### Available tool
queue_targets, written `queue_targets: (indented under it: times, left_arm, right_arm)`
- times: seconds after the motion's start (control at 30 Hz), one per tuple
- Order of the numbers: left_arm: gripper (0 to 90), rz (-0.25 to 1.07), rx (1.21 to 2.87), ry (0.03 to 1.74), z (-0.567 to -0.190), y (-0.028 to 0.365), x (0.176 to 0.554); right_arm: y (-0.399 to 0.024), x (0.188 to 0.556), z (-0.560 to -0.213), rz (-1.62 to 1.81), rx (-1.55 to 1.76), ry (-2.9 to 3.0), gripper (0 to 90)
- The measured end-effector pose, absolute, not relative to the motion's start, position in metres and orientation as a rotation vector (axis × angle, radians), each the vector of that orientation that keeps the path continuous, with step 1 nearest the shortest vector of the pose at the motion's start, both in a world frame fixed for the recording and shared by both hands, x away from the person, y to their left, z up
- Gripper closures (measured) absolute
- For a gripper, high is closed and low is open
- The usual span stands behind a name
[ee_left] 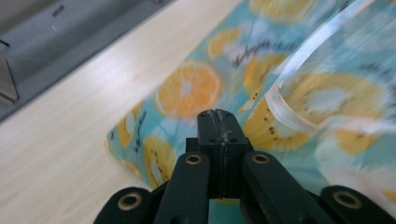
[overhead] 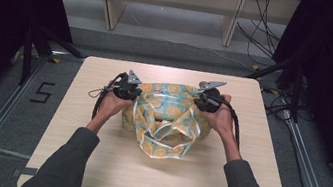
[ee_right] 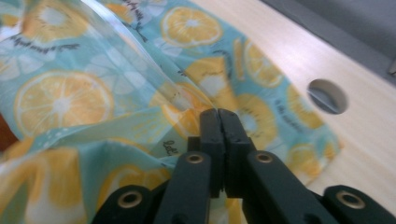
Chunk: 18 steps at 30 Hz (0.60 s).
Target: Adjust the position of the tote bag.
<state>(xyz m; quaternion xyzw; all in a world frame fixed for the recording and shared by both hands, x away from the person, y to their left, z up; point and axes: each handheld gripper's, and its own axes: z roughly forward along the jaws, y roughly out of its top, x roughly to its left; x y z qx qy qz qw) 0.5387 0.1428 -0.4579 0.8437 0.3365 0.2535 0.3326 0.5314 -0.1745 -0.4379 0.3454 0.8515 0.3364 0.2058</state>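
Note:
A soft plastic bag (overhead: 165, 118) printed with orange and kiwi slices on teal sits in the middle of the wooden table (overhead: 91, 172). Its mouth is pulled wide between my two grippers. My left gripper (overhead: 135, 90) is at the left side of the bag's rim, my right gripper (overhead: 198, 100) at the right side. In the left gripper view the jaws (ee_left: 215, 114) are pressed together on the bag's film (ee_left: 187, 88). In the right gripper view the jaws (ee_right: 218, 113) are likewise closed on a fold of the bag (ee_right: 60, 100). Clear handle straps (overhead: 167, 137) droop over the near side.
A round hole (ee_right: 328, 95) is cut in the tabletop near the bag's right end. Pale shelf legs (overhead: 110, 6) stand on the floor behind the table. Cables (overhead: 264, 38) trail at the back right. Dark frame posts (overhead: 27, 51) flank the table.

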Motion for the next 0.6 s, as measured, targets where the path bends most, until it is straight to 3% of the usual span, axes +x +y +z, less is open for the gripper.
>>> queue_targets:
  times: [0.2,0.33,0.47,0.6]
  left_arm:
    - [89.6,0.648,2.185,0.903,-0.466,0.148,0.541]
    - [89.6,0.647,2.178,0.911,-0.466,0.148,0.542]
    - [89.5,0.639,2.172,0.923,-0.465,0.149,0.542]
    - [89.4,0.654,2.180,0.922,-0.464,0.150,0.541]
  right_arm:
    - [-0.176,0.512,-0.425,1.076,1.045,2.367,77.1]
    - [-0.181,0.492,-0.401,1.159,0.983,2.369,76.5]
    - [-0.182,0.468,-0.391,1.200,0.924,2.388,78.5]
    - [-0.187,0.434,-0.395,1.227,0.808,2.457,86.2]
